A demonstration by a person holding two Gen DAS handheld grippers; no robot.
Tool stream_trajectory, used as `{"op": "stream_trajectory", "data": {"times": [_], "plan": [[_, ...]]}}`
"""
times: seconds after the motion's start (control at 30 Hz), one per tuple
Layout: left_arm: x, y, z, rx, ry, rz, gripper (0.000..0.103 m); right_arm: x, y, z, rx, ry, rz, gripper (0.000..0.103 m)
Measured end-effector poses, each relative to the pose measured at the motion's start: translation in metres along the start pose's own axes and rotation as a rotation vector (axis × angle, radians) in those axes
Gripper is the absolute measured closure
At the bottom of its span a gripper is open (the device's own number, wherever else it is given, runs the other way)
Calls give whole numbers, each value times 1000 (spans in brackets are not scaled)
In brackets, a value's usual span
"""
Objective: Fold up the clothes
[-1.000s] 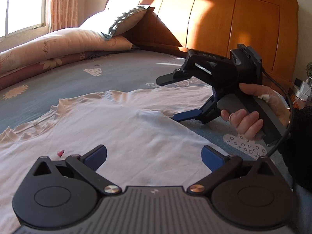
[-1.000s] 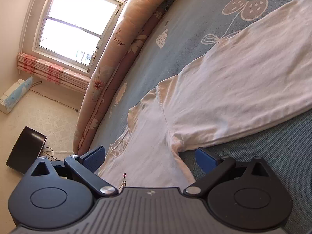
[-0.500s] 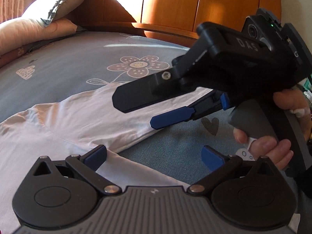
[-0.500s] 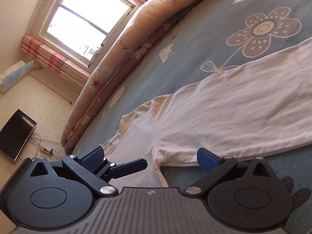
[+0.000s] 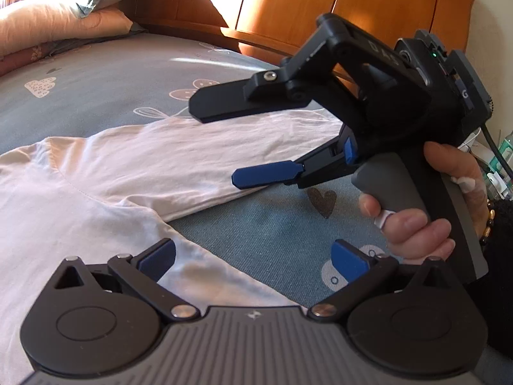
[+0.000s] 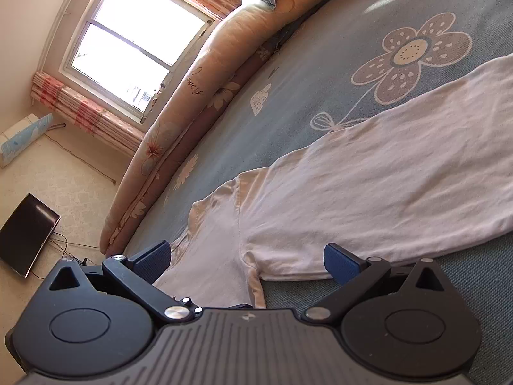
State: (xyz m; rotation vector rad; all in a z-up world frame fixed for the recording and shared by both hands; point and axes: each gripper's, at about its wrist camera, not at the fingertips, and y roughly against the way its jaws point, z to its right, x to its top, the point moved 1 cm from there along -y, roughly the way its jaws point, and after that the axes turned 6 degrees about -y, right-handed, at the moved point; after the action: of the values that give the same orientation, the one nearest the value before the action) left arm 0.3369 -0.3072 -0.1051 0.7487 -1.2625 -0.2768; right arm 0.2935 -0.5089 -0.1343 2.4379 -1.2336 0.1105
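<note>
A pale pink long-sleeved shirt [image 5: 80, 199] lies flat on the blue-grey bed sheet [image 5: 275, 231], with one sleeve [image 5: 192, 157] stretched out to the right. My left gripper [image 5: 253, 256] is open, low over the shirt's side edge just below the armpit, holding nothing. A hand [image 5: 413, 224] holds my right gripper [image 5: 214, 144], which hovers open above the sleeve. In the right wrist view, the right gripper [image 6: 247, 258] stands open over the armpit seam, and the sleeve [image 6: 384, 186] runs away to the right.
An orange wooden headboard [image 5: 368, 9] closes the far side of the bed, with pillows [image 5: 64, 9] at its left. A rolled floral quilt [image 6: 192, 96] lies along the bed edge under a window [image 6: 134, 45]. On the floor are a black screen [image 6: 25, 234] and cables.
My left gripper has swung right, from over the shirt's body to its side edge near the armpit. The right gripper has moved in over the sleeve. Both stay open.
</note>
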Motion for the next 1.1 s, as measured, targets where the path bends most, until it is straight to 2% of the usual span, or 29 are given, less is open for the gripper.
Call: {"op": "stream_trajectory", "data": {"times": [0.1, 0.23, 0.4, 0.5, 0.63, 0.67, 0.73, 0.8, 0.9, 0.97, 1.03, 1.1], "plan": [[5, -1, -9, 58, 3, 34, 1, 0, -1, 2, 35, -40, -20, 0], [-2, -19, -18, 50, 32, -37, 1, -1, -6, 11, 64, -134, -63, 0], [-15, -18, -6, 81, -73, -11, 1, -3, -11, 7, 9, -151, -11, 0], [-15, -17, -5, 78, -82, -13, 1, -8, -23, -12, -108, -12, -4, 0], [-19, -12, -5, 81, -104, -8, 1, -13, -21, -39, -248, 276, 31, 0], [-21, -10, -5, 84, -111, -6, 1, -14, -16, -46, -293, 383, 64, 0], [-24, -8, -4, 88, -122, -5, 1, -24, -10, -60, -460, 682, 143, 1], [-26, -7, -4, 91, -131, -6, 1, -34, -13, -61, -610, 900, 180, 9], [-26, -7, -4, 85, -133, -4, 1, -35, -18, -49, -577, 930, 50, 17], [-26, -8, -7, 77, -119, 5, 1, -42, -27, -46, -624, 996, 31, 17], [-27, -7, -9, 67, -107, 16, 1, -50, -39, -46, -709, 1077, 30, 17], [-28, -7, -11, 58, -100, 23, 1, -53, -45, -46, -697, 1096, 15, 17]]}}
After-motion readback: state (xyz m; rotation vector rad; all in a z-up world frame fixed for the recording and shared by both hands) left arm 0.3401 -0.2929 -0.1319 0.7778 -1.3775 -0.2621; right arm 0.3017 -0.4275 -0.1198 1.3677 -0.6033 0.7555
